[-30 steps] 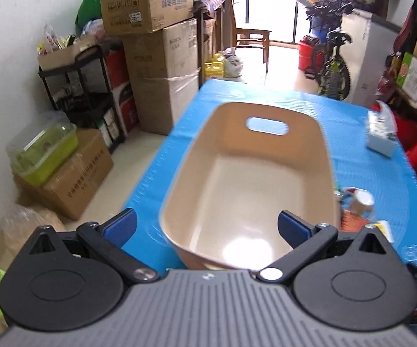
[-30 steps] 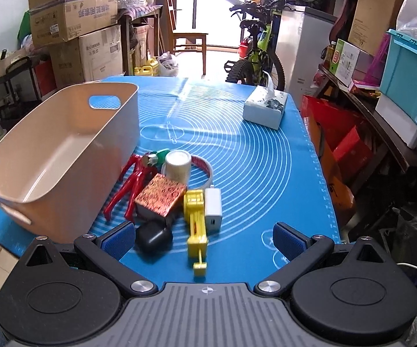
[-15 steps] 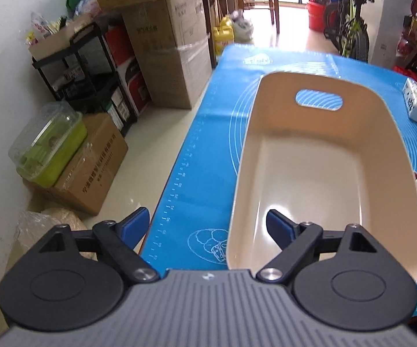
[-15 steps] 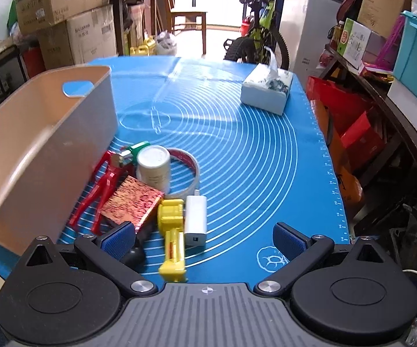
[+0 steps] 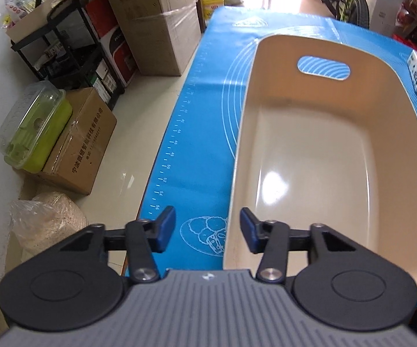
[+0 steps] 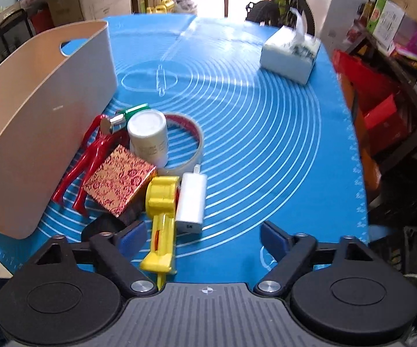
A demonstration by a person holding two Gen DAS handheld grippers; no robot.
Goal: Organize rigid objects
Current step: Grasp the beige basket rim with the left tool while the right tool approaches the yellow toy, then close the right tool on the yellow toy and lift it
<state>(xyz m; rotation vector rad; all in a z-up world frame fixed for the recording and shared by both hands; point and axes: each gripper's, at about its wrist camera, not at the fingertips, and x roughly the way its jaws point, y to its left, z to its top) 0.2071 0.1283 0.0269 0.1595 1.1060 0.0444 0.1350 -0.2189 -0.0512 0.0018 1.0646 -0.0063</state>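
While the left gripper [image 5: 207, 229] is hovering with its jaws apart astride the near left rim of the beige oval plastic basket [image 5: 328, 156], nothing is sitting between its blue pads [image 5: 165, 228]; the basket is resting on the blue silicone mat [image 5: 202, 133]; the right gripper [image 6: 201, 238] is hanging wide open over a cluster lying just beside the basket's right wall; a yellow plastic toy tool [image 6: 160, 219] is lying between its fingers, touching a white rectangular charger [image 6: 191, 201]; behind them are sitting a red-and-gold patterned box [image 6: 118, 179], a white cylindrical jar [image 6: 148, 134] inside a tape ring [image 6: 192, 144], red-handled pliers [image 6: 90, 159], and possibly a black case [image 6: 101, 227], half hidden; a tissue box [image 6: 289, 55] is standing well apart
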